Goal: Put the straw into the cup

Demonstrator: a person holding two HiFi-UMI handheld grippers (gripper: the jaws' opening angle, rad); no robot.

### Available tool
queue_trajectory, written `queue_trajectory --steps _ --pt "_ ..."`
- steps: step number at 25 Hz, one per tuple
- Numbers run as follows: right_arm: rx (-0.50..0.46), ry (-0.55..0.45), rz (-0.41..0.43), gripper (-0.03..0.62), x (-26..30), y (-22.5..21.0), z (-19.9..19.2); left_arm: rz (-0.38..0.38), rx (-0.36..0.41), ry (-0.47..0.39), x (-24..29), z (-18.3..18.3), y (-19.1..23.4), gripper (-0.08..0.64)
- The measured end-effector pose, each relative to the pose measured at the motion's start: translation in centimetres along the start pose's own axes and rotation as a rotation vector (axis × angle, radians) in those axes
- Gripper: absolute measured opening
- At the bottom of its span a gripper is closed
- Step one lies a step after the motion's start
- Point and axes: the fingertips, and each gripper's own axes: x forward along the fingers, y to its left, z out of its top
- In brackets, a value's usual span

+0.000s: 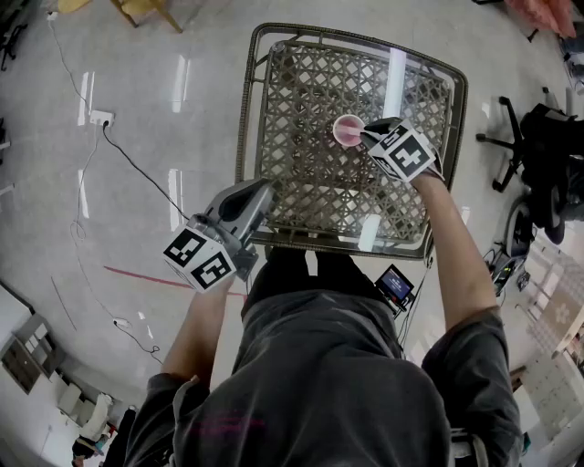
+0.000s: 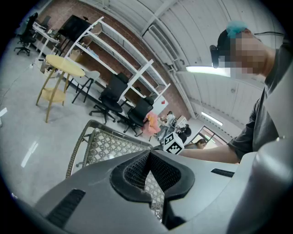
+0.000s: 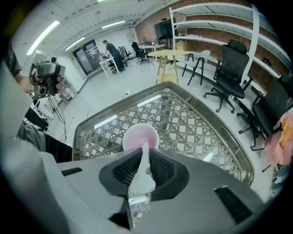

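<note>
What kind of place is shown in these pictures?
Probably an open office or lab workspace. It has black office chairs, long white shelves on a brick wall, and strip lights on the ceiling.

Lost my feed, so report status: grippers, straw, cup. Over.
Right gripper shut on straw, tip at mouth of cup. Left gripper shut, empty, off at table edge. Cup upright, nothing in the way.

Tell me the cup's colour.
The cup is pink; clearest in the right gripper view.
</note>
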Motion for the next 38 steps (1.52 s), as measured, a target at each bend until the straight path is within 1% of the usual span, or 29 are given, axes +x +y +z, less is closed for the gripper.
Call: queue_trajectory --steps 4,18,23,34,38 --pt "-0.004 0.001 -0.004 0.046 -0.2 -0.1 -0.4 -0.006 0.008 0.001 0.3 0.1 -0.5 0.011" --pt "-0.002 -0.060 0.006 0.048 -2.3 0.3 -0.1 -0.013 0.029 -0.005 0.5 -0.1 -2.1 0.011" --pt "-0.004 -0.095 0.010 0.049 -3.6 0.9 0.2 -0.016 0.047 -0.004 0.6 -0.4 -3.0 0.011" --pt "-0.029 -0.145 -0.027 0.102 -6.9 1.3 0.2 -0.033 0.070 -0.022 0.8 -0.4 -5.1 0.011" --pt "-0.030 -0.168 -0.018 0.127 -8.0 1.8 0.3 -0.030 0.078 -0.023 0.9 -0.5 -5.7 0.011"
